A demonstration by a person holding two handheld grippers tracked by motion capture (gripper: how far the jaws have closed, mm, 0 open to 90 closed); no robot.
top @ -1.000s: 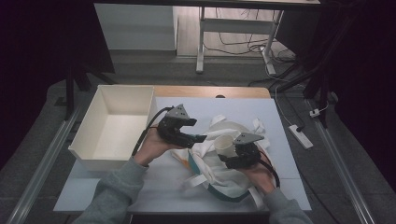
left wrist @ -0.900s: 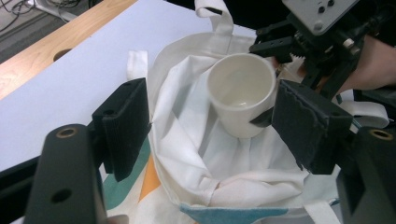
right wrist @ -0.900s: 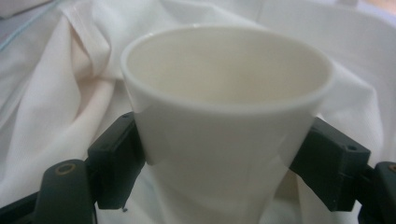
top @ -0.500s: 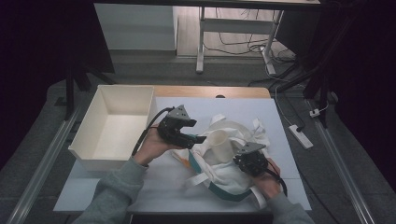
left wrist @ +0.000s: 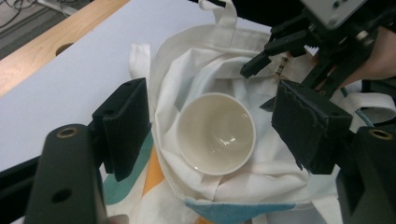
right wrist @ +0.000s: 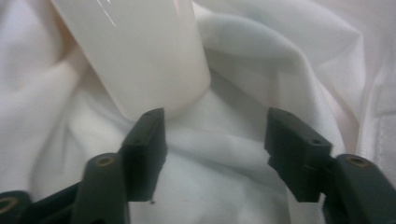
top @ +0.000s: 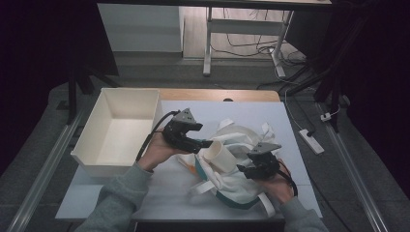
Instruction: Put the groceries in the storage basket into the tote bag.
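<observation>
**Visitor:** Where is the cup just now?

**Me:** The cream cup [left wrist: 216, 134] lies tipped in the mouth of the white tote bag [left wrist: 243, 84], its rim turned toward my left claw [left wrist: 212, 126]. The cloth is bunched around it on every side. That claw is spread wide, one jaw on each side of the cup, and neither jaw touches it. My right claw [right wrist: 212, 140] is also spread, holding nothing; it points at the cup's base from the far side, with folds of bag between its jaws.

**Visitor:** What worries you?

**Me:** Three things, I'd judge. If I close the left claw as it stands, the jaws may pinch cloth along with the cup, so the bag would drag after it. The cup wall looks smooth and glossy, so a shallow grip could let it slip back into the folds. And my right claw sits close to the base; a nudge there could roll the cup before I have it.

**Visitor:** And around you?

**Me:** The bag lies on a pale sheet [top: 193, 193] over a wooden table [top: 217, 94]. An open white box [top: 118, 128] stands at the table's left side, close to my left hand [top: 157, 151]. Beyond is dim grey floor, with cables, a power strip [top: 310, 141] and a pale desk leg [top: 208, 43].
</observation>
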